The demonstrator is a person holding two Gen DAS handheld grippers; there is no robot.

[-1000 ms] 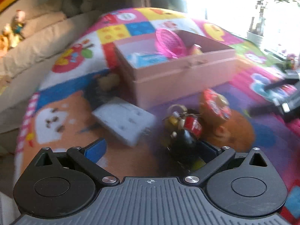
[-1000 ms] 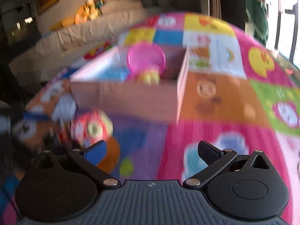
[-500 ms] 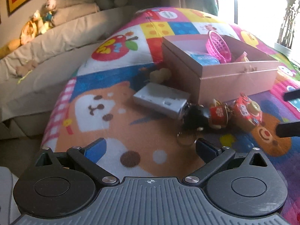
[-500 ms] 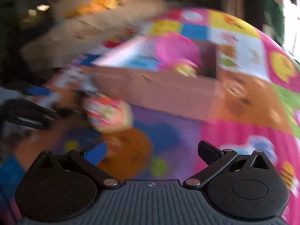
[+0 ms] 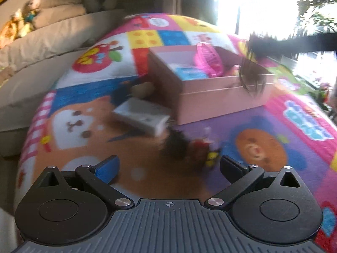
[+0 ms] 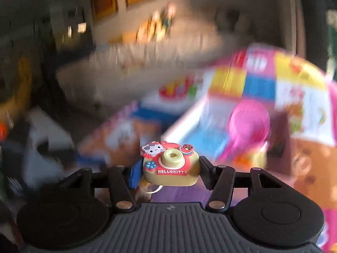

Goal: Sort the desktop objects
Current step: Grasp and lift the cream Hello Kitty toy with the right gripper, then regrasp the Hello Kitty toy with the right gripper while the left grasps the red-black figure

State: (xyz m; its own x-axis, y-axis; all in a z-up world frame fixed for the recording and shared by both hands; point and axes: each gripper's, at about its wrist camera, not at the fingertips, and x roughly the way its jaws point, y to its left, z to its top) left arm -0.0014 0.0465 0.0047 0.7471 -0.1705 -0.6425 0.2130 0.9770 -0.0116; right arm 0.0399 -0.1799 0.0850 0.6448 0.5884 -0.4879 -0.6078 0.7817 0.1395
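My right gripper (image 6: 169,170) is shut on a yellow and red Hello Kitty toy camera (image 6: 171,168) and holds it in the air near the pink box (image 6: 189,124). The pink box (image 5: 212,92) holds a pink basket (image 5: 207,60) and a blue packet (image 5: 188,72). My left gripper (image 5: 168,166) is open and empty, low over the mat. Just beyond its fingers lies a dark keychain charm cluster (image 5: 189,147). A white power strip (image 5: 141,116) and a tan toy (image 5: 143,88) lie left of the box. The right gripper's dark arm (image 5: 294,44) shows above the box.
A colourful patchwork play mat (image 5: 273,143) covers the surface. A beige sofa (image 5: 42,42) with plush toys runs along the left and back. A bright window and plants are at the far right.
My right gripper has shut on the toy camera and lifted it off the mat toward the box. My left gripper has moved closer to the keychain cluster.
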